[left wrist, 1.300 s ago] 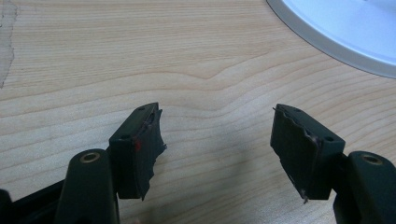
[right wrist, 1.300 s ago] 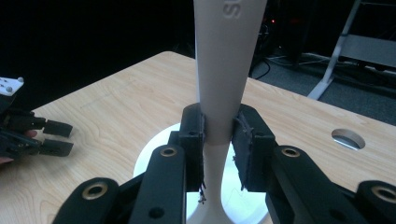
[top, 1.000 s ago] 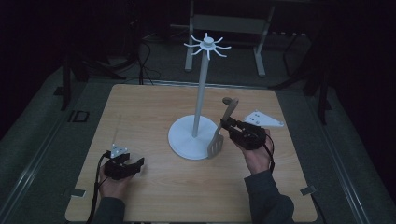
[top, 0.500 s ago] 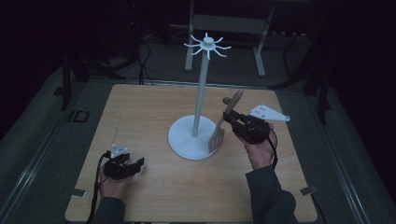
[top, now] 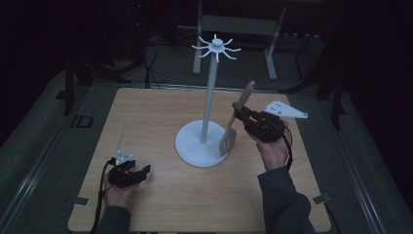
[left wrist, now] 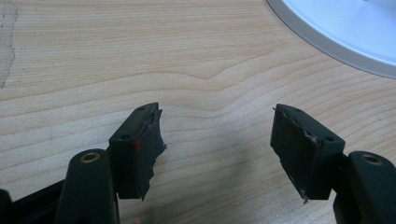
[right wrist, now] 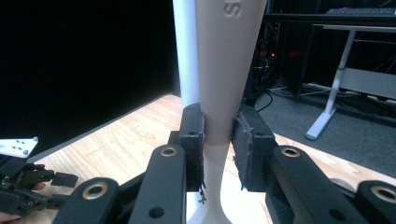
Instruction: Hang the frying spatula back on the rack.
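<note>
1. Your right tongs [top: 239, 111] are clamped on the handle of the spatula [top: 234, 122]; in the right gripper view both pads press the pale handle [right wrist: 219, 93] from either side, with the blade hanging below the grip.

2. The spatula hangs in the air, just right of the white pole of the utensil stand [top: 209, 102]. Its slotted blade [top: 225, 141] hangs over the edge of the stand's round base [top: 195, 146], and the handle tip points up and slightly away from you.

3. Your left tongs [top: 139, 171] stand wide with nothing between them. In the left gripper view they hover just above bare wood [left wrist: 140, 70], with the rim of the base [left wrist: 336, 37] ahead of them.

4. The step in hand looks like the lift: you have the spatula off the worktop [top: 146, 117] and are carrying it toward the ring of hooks [top: 215, 46] at the top of the pole.

5. The handle tip sits well below those hooks, so the next move calls for more height first, then a shift toward one prong.

6. I cannot tell from these pictures whether the handle end has a hanging hole; check it before you commit.

7. Keep the blade off the pole as you rise. A knock could rock the stand.

8. Your left tongs are near enough to steady the base if that happens.
</note>
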